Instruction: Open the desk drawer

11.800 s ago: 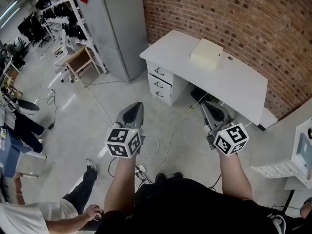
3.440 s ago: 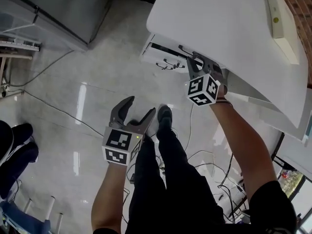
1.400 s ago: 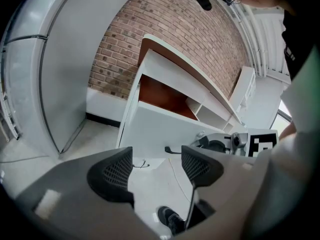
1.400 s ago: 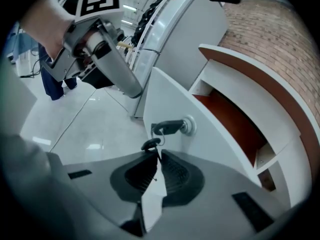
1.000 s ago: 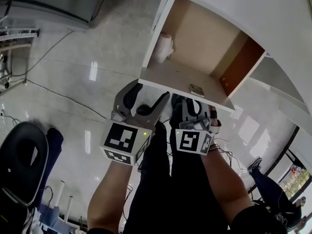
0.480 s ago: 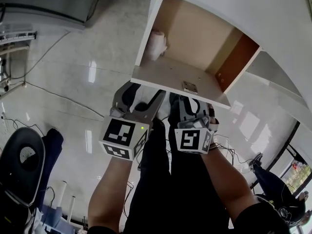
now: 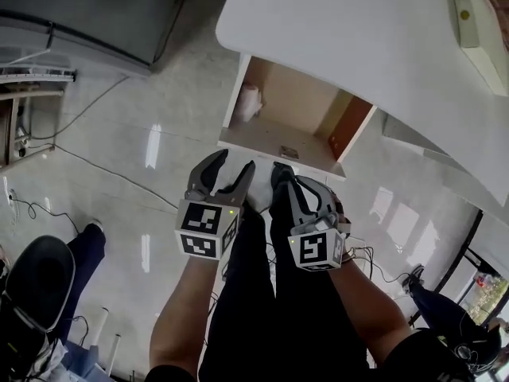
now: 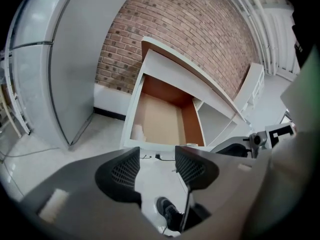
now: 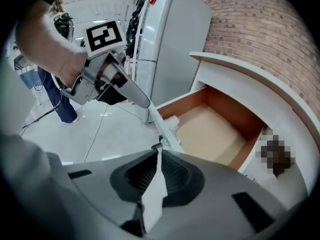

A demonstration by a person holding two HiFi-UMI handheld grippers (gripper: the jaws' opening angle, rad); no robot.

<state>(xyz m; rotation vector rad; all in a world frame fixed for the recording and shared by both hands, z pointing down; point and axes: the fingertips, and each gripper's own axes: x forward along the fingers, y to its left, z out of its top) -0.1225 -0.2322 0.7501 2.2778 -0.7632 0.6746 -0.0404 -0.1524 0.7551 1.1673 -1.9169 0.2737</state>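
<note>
Glossy pale floor (image 7: pixel 143 134) is filling most of the head view, with a grey cabinet (image 7: pixel 87 14) sitting top left. White desk (image 7: pixel 342 46) is spanning the top right. Desk drawer (image 7: pixel 290 106) is hanging well out from under the desktop, tan inside showing. A few seconds back it was shut with the right gripper on its handle, so the pull is done and the task is looking finished.

Both grippers are now sitting back near the person's legs, clear of the drawer front, where a second ago they were up close under it. Left gripper (image 7: pixel 232 165) is holding its fingers spread; they have just been closing somewhat, with nothing between them but floor and a shoe. Right gripper (image 9: pixel 159 153) is keeping its fingers pressed together, gripping nothing.

Drawer front panel is lying ahead of both sets of fingertips, near but apart, no contact. Small metal plate (image 7: pixel 288 153) is sitting on that panel's top edge. White bundle (image 7: pixel 249 100) is resting in the drawer's back left corner, possibly a paper roll, too small to tell.
</note>
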